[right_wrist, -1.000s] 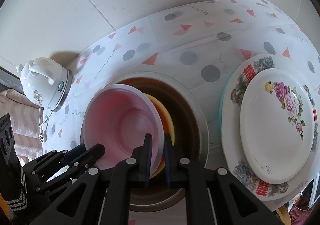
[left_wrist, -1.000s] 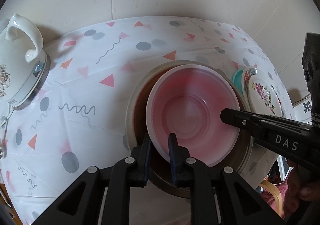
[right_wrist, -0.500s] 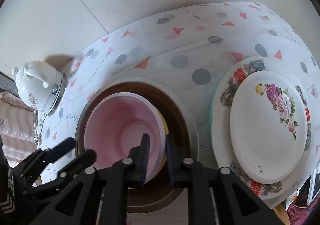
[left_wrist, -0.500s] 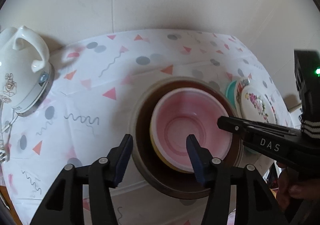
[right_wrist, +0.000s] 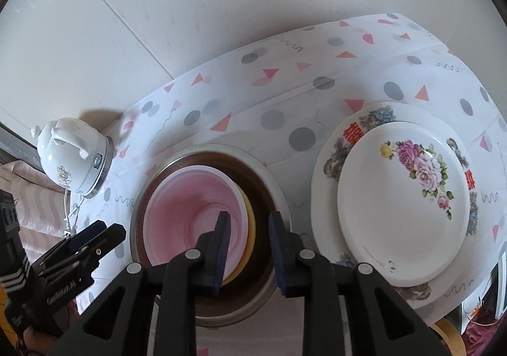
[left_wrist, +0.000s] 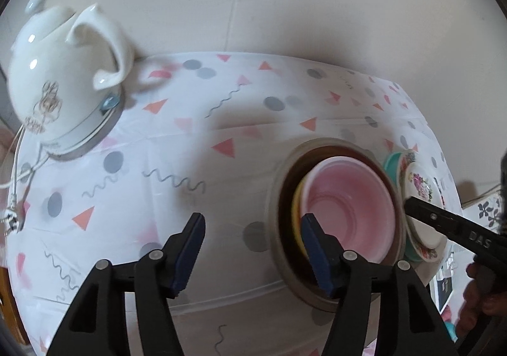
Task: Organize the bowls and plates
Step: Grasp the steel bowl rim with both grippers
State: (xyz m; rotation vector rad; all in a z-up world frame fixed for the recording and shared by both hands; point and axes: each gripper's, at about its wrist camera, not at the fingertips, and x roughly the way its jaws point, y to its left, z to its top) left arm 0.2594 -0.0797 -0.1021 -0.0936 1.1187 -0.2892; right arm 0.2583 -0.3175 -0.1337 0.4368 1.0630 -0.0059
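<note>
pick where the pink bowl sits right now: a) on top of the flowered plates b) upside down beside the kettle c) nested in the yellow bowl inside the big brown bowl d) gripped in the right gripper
c: the pink bowl sits in the yellow bowl within the big brown bowl, and neither gripper's fingers press on it.

Both views are fisheye, each looking steeply down along its own gripper's fingers at the table (left_wrist: 177,147) from close above. The left wrist view faces the kettle (left_wrist: 60,83) side, bowls to its right — the right wrist view sits over the pink bowl (right_wrist: 193,213), plates (right_wrist: 402,207) alongside. Both share the kettle, the nested bowls and the plates.
</note>
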